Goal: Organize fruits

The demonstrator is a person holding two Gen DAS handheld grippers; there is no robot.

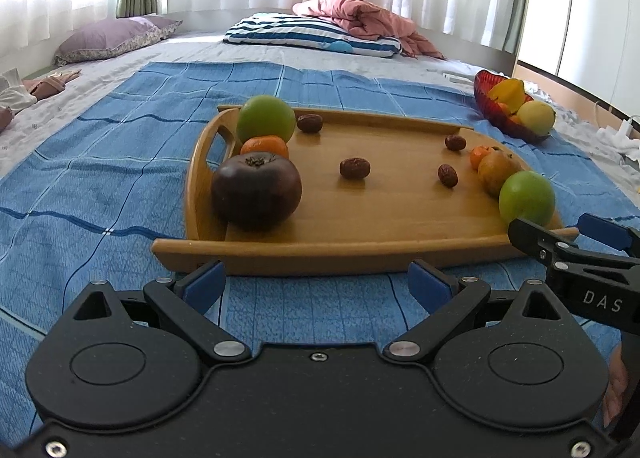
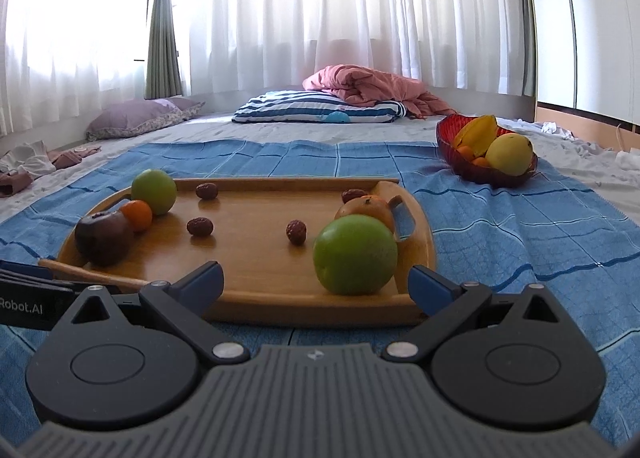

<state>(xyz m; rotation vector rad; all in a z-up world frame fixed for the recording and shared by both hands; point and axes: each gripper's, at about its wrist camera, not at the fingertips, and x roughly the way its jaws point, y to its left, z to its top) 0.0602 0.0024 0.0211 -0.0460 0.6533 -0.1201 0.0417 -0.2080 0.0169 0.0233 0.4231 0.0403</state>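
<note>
- Your left gripper (image 1: 316,286) hovers low over the blue cloth (image 1: 100,185) on the bed, just short of the near rim of the wooden tray (image 1: 320,258); its fingers (image 1: 205,286) stand wide apart and hold nothing.
- Your right gripper (image 2: 316,286) sits at the tray's right near corner, fingers (image 2: 430,286) likewise spread and empty, with a green apple (image 2: 354,254) just ahead of them.
- The fruit lies in two clusters on the tray. At the left end: a dark persimmon (image 1: 256,189), a small orange (image 1: 264,146) and a second green apple (image 1: 266,117), touching in a row.
- At the right end: the near green apple, an orange-brown fruit (image 1: 496,171) behind it and a small tangerine (image 1: 479,155) beside that.
- Four dried dates lie loose across the middle, one near the centre (image 1: 354,168), well apart from each other.
- A red bowl (image 2: 448,137) sits on the cloth off to the right, well apart from the tray, already holding a starfruit (image 2: 478,135), a yellow fruit (image 2: 510,153) and small orange pieces.
- The scene fits two readings: fruit being laid out on the tray, or fruit being cleared from it into the bowl. One moment does not settle which.
- Either way, with both grippers empty, any pick calls for fingers straddling the round fruit at its widest part; the apples may roll on the smooth wood if nudged.
</note>
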